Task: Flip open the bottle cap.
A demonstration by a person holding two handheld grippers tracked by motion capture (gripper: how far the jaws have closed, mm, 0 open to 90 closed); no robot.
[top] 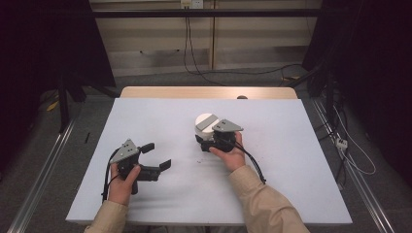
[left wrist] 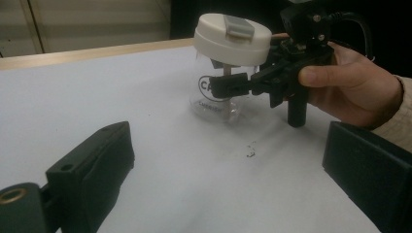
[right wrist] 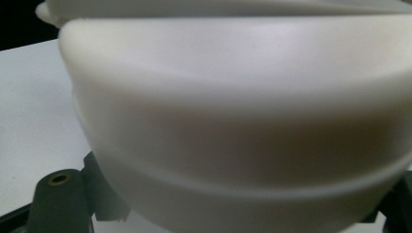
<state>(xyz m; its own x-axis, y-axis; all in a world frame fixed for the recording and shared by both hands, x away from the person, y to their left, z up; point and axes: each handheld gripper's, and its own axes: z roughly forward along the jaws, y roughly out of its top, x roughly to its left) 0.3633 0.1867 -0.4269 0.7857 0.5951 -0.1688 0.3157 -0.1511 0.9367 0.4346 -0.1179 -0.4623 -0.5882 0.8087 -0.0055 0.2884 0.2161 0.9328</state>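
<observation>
Right gripper is clamped on the clear jar just under its white lid, sitting about dead centre of the high view on the white table. Left gripper, lower left of that frame, has its jaws spread wide with nothing in them. I'd keep the jar pinned flat and bring the left one in level onto the lid's rim, squeezing square so it doesn't skate off when I twist.

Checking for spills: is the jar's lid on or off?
On: the white lid sits atop the clear jar, upright on the table.
</observation>
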